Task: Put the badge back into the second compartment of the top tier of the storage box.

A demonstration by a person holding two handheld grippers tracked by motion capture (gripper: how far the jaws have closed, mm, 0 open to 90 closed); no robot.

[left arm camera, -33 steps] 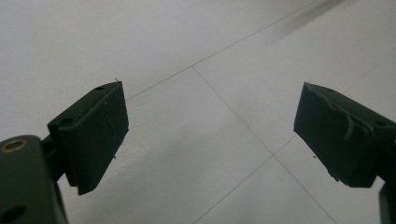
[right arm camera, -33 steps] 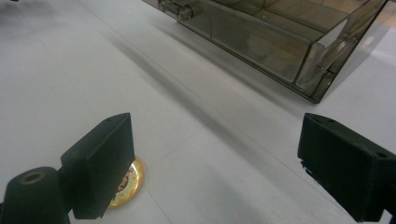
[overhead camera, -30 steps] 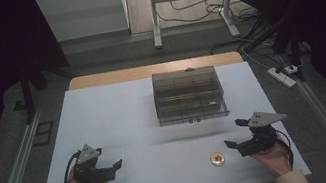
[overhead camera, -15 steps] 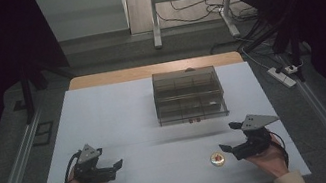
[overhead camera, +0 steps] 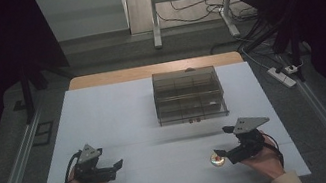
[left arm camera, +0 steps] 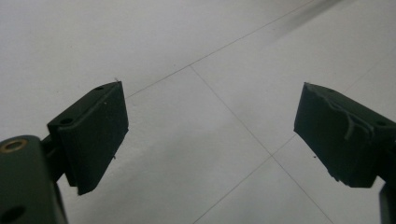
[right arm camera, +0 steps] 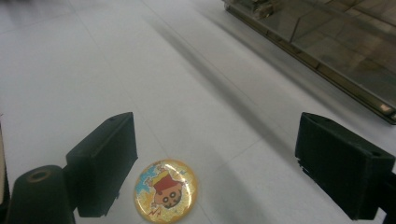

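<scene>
Round badge [right arm camera: 166,188] with a cartoon figure, flat on the white table [overhead camera: 156,123], low in the right gripper view and left of centre; just beside the inner face of the left-hand jaw, well apart from the right-hand jaw, not pressed by either; right gripper [right arm camera: 215,163] spread wide, nothing clamped, jaws having just been closing a little with the badge lying between them on the table. In the high view, same badge [overhead camera: 217,161] in the lower right part of the frame, right at the tips of the right gripper [overhead camera: 223,154], held in a hand coming in from the bottom edge. Clear compartment box [overhead camera: 189,94] at upper centre of the high view, well apart from the badge; its edge across the upper right of the right gripper view. Left gripper [overhead camera: 119,165] at lower left, jaws wide apart over bare table, holding nothing.
</scene>
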